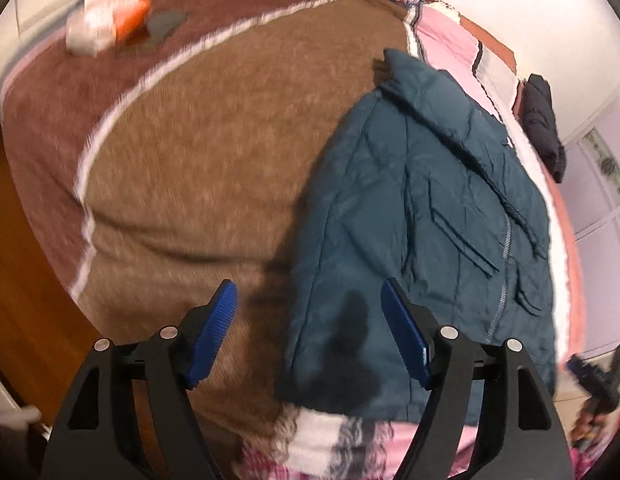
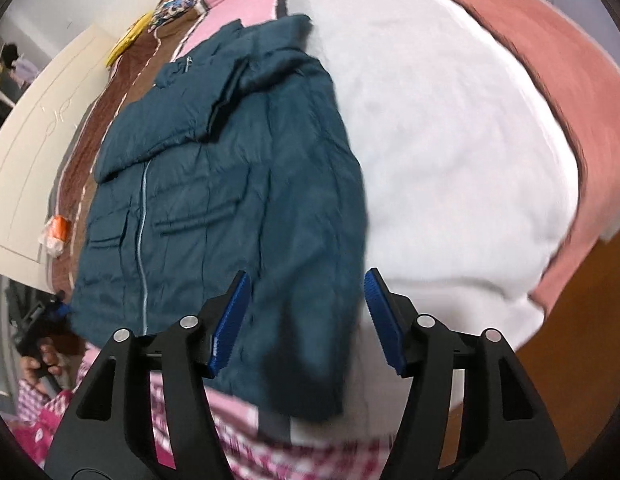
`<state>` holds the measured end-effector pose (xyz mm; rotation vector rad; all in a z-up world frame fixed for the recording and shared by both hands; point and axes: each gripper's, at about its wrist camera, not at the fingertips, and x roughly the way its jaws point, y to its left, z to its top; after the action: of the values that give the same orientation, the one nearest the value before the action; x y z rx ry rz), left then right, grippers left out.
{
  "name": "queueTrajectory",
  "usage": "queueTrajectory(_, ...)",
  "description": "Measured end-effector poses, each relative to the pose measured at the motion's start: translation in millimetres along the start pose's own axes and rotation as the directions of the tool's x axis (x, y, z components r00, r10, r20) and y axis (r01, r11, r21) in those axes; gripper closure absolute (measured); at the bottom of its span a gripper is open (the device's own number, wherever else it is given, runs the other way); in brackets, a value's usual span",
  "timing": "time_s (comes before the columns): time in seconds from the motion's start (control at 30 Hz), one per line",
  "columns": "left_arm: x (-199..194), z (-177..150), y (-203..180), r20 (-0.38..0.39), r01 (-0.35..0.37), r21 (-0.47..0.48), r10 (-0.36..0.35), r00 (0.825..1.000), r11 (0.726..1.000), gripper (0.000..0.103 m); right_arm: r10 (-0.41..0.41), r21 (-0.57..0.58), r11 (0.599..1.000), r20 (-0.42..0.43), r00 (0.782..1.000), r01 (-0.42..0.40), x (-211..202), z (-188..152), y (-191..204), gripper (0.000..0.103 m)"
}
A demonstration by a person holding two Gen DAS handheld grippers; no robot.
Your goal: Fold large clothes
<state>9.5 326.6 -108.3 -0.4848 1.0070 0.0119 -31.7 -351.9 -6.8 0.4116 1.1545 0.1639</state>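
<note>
My left gripper (image 1: 308, 332) and right gripper (image 2: 306, 316) gape empty above the teal jacket (image 1: 422, 216); sleeves look folded in, halving remains.

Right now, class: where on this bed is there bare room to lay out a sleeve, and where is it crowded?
Bare blanket lies on both sides of the jacket: the brown patch left of it, bordered by the white stripe, and the white patch right of it. The far corner is crowded by a bag and a grey cloth.
</note>
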Motion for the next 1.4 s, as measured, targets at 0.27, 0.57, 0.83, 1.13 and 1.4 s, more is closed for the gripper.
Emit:
queueTrajectory(0.27,16.3,-19.9,7.9,-0.08,0.134,-0.086,-0.141,0.987,0.987,0.031,0.062,0.083,0.995,-0.045,0.997,-0.058,-5.5,-30.8,-17.8,0.039)
queueTrajectory(0.57,18.3,-25.7,-0.5,-0.082,0.184,-0.047,-0.187,0.979,0.982,0.043,0.085,0.081,0.994,-0.096,0.992,-0.078,8.5,-46.5,-16.1,0.039)
queueTrajectory(0.83,13.7,-22.4,4.0,-0.071,0.226,-0.059,-0.229,0.971,0.972,0.084,0.129,0.061,0.99,-0.087,0.988,-0.124,16.6,-46.9,-13.8,0.056)
queueTrajectory(1.13,-13.1,-12.9,-17.9,-0.012,0.234,0.005,-0.233,0.972,0.972,0.093,0.226,0.024,0.974,-0.063,0.972,-0.225,4.2,-45.2,-5.6,0.094)
queueTrajectory(1.4,-49.9,21.6,-48.2,0.077,0.254,0.051,-0.257,0.963,0.966,0.094,0.337,0.022,0.94,0.082,0.938,-0.339,-37.8,-7.6,-2.2,0.095)
